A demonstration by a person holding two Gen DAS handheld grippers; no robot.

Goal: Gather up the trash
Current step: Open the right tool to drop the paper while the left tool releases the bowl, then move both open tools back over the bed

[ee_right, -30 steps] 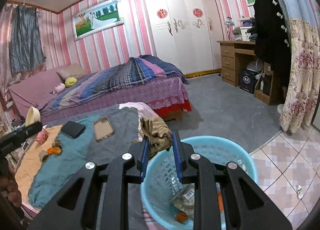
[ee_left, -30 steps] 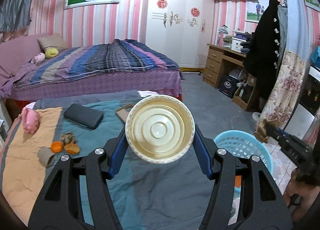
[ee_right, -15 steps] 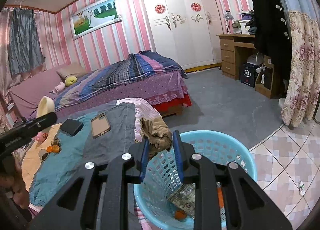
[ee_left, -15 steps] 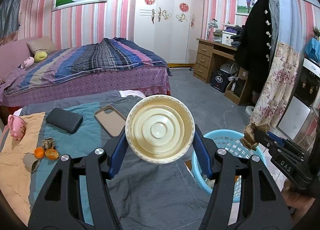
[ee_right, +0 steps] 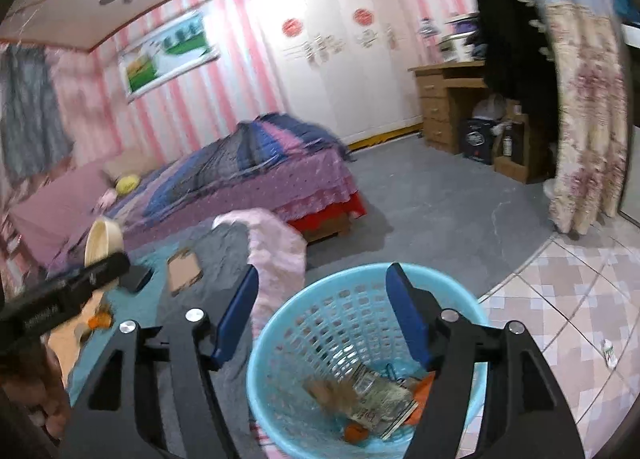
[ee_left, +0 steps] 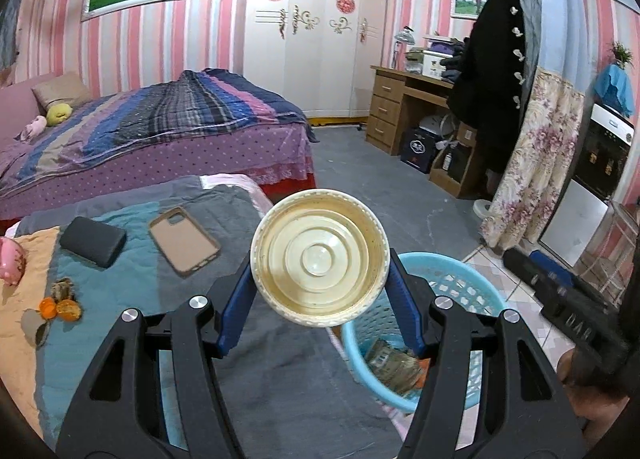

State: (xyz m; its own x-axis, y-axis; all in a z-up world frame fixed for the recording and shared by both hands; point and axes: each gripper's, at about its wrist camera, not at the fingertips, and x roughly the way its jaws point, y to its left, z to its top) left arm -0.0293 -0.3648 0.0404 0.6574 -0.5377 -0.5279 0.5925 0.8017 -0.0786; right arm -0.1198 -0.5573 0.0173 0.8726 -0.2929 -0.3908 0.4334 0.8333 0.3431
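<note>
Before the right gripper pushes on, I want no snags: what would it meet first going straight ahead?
Probably the blue basket: the opening, empty right gripper points over its rim, though depth is unclear.

A black wallet (ee_left: 93, 240) and a tan phone case (ee_left: 184, 239) lie side by side on the teal blanket (ee_left: 132, 283), toward its far edge. A pink piggy bank (ee_left: 11, 259) sits at the left edge. Beyond stand a striped bed (ee_left: 160, 131), white wardrobe (ee_left: 316, 39) and wooden desk (ee_left: 404, 107).
</note>
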